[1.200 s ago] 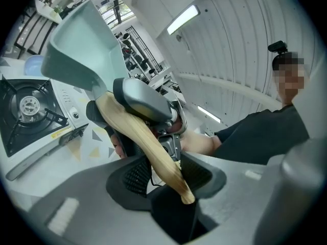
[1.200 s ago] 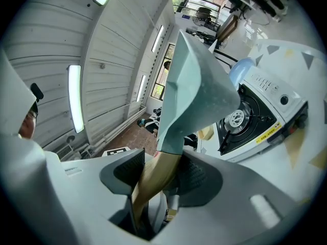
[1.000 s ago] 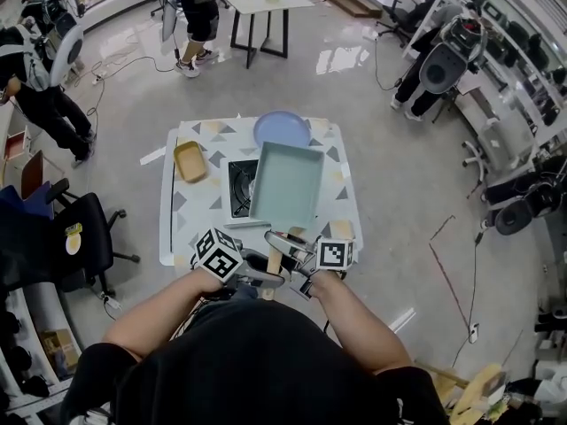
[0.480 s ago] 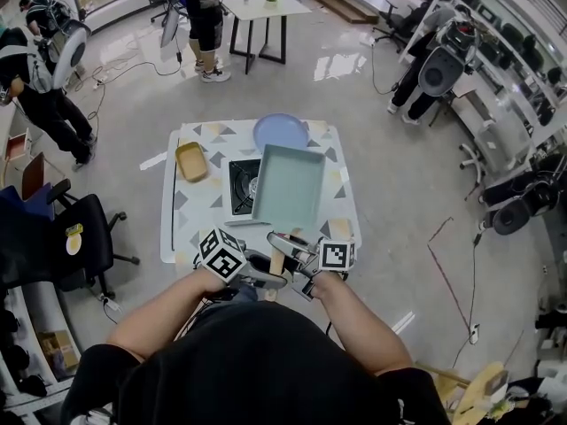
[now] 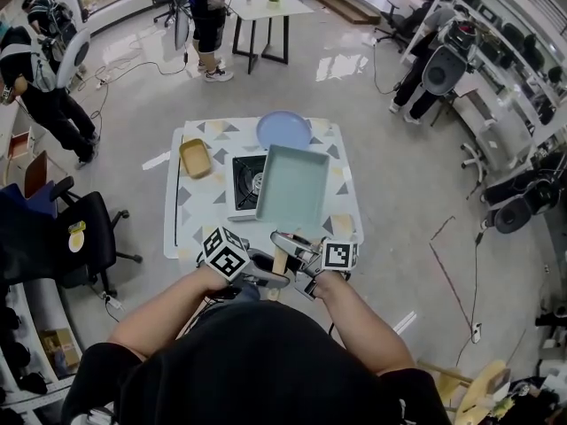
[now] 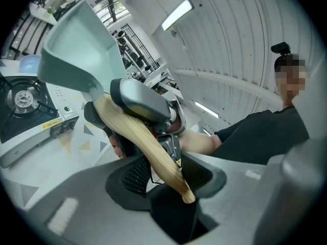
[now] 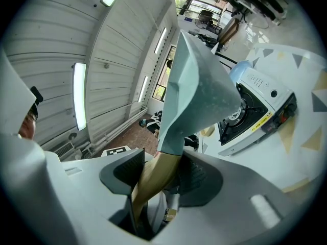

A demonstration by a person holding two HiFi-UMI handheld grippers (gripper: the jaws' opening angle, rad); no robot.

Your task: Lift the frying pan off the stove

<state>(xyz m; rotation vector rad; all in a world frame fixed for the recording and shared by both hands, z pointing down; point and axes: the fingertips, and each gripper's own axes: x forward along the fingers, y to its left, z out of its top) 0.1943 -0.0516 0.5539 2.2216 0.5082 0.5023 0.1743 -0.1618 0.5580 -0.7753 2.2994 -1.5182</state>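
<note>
Between the jaws of your left gripper [image 6: 164, 176] you are clamping the end of the wooden handle [image 6: 147, 141]. Your right gripper [image 7: 152, 181] is pinching the same handle further up, near the pan body. The pale green square frying pan [image 5: 291, 184] is hanging in the air, clear of the stove [image 5: 245, 184] and over its right part. The stove is sitting on the table [image 5: 190, 221], with a blue plate [image 5: 283, 129] lying beyond it and a small yellow dish [image 5: 195, 158] lying to its left.
</note>
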